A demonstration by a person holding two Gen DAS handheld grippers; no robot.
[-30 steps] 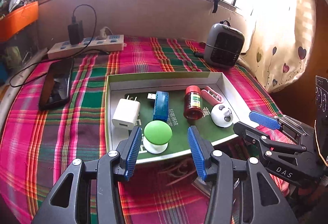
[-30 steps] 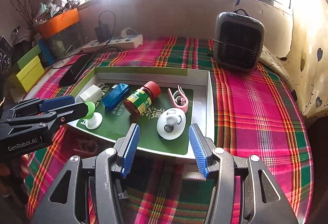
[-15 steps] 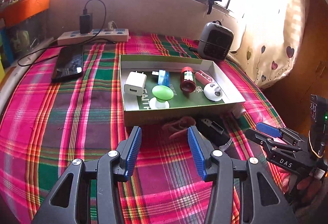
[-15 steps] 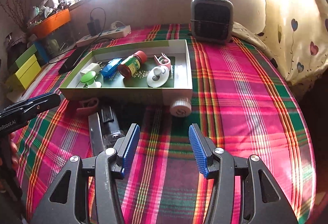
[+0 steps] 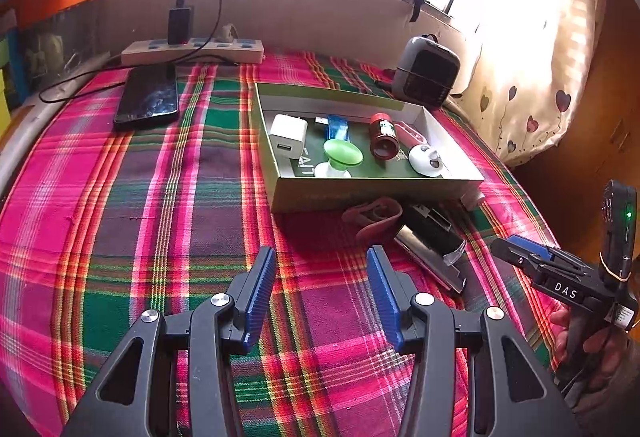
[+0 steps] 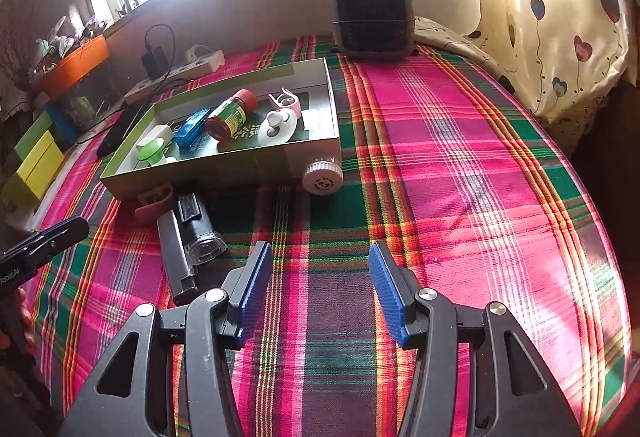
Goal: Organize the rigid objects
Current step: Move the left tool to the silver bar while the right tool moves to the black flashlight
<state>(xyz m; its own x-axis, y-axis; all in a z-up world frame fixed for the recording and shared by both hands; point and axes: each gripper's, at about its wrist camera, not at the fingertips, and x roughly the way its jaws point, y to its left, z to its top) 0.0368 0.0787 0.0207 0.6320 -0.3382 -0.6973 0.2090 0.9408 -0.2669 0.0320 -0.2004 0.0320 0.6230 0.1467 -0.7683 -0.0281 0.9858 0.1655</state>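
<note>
A shallow green box [image 5: 360, 193] [image 6: 224, 173] on the plaid cloth holds a white charger [image 5: 289, 136], a blue USB stick [image 5: 338, 127], a green-topped knob [image 5: 342, 155], a red bottle [image 5: 383, 136] [image 6: 230, 113], a pink clip [image 6: 286, 101] and a white round piece [image 5: 426, 160]. In front of the box lie a pink clip [image 5: 378, 215], a black stapler-like tool [image 5: 432, 245] [image 6: 188, 233] and a white capped bottle [image 6: 323, 177]. My left gripper [image 5: 320, 293] and my right gripper [image 6: 316, 289] are both open and empty, held back from the box.
A phone [image 5: 148, 103] lies left of the box, with a power strip [image 5: 192, 51] and plugged charger behind it. A small grey heater [image 6: 372, 19] stands at the back right. A heart-print curtain [image 6: 560, 17] hangs at the right. Coloured boxes [image 6: 36, 161] sit at the far left.
Both grippers have pulled back from over the box toward the near edge of the table, still open. The loose items in front of the box have come into view.
</note>
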